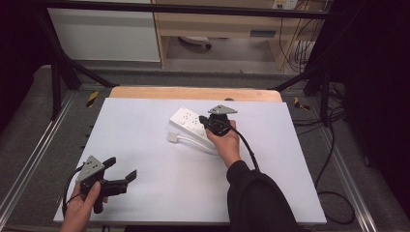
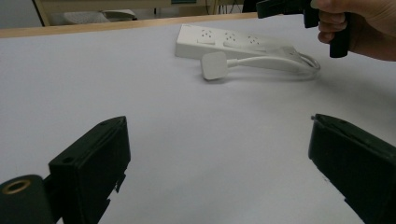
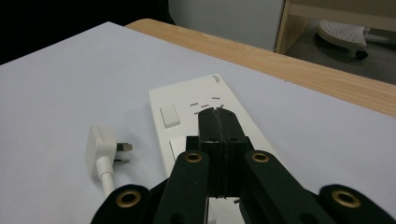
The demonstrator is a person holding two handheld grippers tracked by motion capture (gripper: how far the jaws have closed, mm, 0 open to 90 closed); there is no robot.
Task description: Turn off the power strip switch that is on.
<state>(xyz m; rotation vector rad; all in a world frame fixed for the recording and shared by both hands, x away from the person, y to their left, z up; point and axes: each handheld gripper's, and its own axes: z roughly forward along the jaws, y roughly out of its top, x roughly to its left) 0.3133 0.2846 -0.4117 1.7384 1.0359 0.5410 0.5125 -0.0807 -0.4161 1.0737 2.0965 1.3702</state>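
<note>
A white rectangular plastic power strip point(image 1: 189, 121) is laid on the white table surface point(image 1: 159, 159) toward its far middle, with its white cable point(image 2: 275, 63) and flat white plug point(image 3: 99, 148) lying just beside it. The right gripper point(image 1: 212, 123) is held over the strip, its black jaws pressed together and empty. The left gripper point(image 1: 121, 169) is held well apart, near the front left edge, its jaws spread wide with nothing between them.
</note>
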